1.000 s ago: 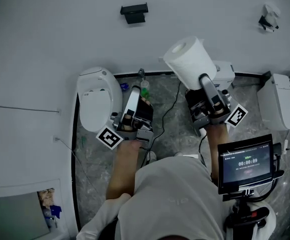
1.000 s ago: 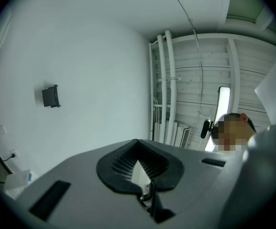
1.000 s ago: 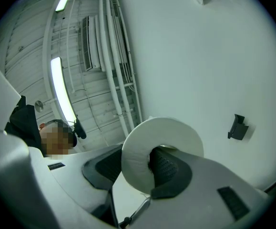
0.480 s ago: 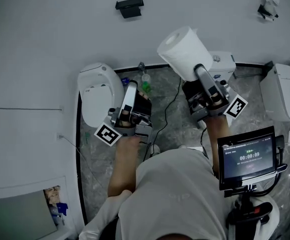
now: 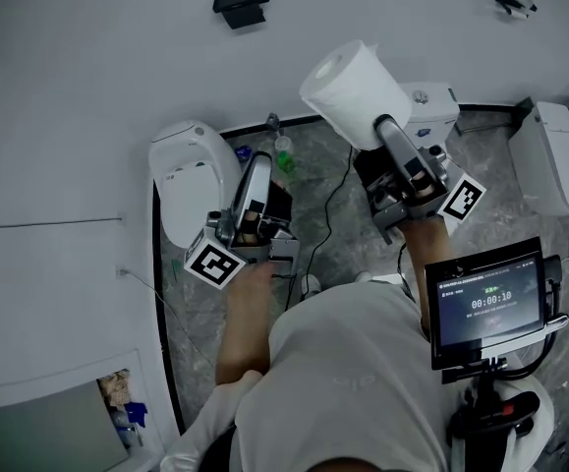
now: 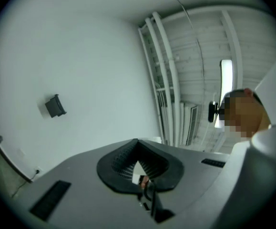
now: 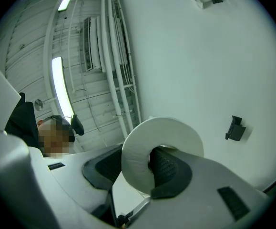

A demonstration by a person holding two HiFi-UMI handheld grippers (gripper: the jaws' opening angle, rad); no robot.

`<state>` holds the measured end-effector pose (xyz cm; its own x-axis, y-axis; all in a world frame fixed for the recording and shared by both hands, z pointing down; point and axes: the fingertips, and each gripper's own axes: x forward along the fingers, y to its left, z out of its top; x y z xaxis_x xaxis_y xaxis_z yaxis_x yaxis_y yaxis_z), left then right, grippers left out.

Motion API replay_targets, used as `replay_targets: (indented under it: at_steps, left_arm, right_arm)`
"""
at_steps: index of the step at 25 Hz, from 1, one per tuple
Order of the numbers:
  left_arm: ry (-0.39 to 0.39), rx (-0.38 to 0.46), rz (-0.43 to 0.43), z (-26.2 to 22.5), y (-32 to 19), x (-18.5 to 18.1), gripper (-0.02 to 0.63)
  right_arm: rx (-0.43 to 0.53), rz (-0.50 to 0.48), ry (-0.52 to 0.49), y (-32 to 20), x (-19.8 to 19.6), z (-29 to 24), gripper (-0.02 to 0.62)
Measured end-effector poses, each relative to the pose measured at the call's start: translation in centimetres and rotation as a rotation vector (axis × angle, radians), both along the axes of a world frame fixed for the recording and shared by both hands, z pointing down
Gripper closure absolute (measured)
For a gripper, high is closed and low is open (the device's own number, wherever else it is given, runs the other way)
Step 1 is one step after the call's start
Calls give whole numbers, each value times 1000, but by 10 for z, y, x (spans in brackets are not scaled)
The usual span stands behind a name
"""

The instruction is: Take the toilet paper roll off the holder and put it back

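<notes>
While right gripper [image 5: 380, 129] clamps toilet paper roll [image 5: 355, 90] | left gripper [image 5: 258, 168] closed | holder [image 5: 241, 6] well apart

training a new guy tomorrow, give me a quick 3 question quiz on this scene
1. Fill in: the left gripper's jaws are ____, with nothing between them.
2. What does the right gripper hold? A) a bottle B) the toilet paper roll C) nothing
3. True or false: the black holder on the wall has no roll on it.

Key: 1 shut; 2 B; 3 true
</notes>
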<state>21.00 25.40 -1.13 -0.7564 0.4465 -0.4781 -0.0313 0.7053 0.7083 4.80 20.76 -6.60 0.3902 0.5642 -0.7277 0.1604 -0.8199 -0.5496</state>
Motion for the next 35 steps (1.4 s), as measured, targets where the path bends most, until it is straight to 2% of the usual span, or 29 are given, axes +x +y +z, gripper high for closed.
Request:
replay_targets:
  at_steps: [1,2,5,7,11,25,35]
  left_arm:
    - [31,13,7,4,1,-3,601]
    - [16,26,29,4,1,-5,601]
    - [-169,44,83,-10,0,0,600]
    - [-224,51,81,-13,1,4,600]
    - [-195,34,65,-12,3,6,600]
    - [-213,49,4,-7,3,23,600]
    - [-225,46,11,-9,6,22,600]
  right_arm:
    - [0,2,-1,0,0,0,426]
    - [0,5,-2,0,-1,0,426]
    - [-3,13,-1,-1,-2,-1,426]
    - [-2,14,2,0,-3,0,426]
    - [0,12,1,-1,-2,1,426]
    - [5,-13,-17,-3,3,3,426]
    - [-1,5,-26,-2,-3,3,426]
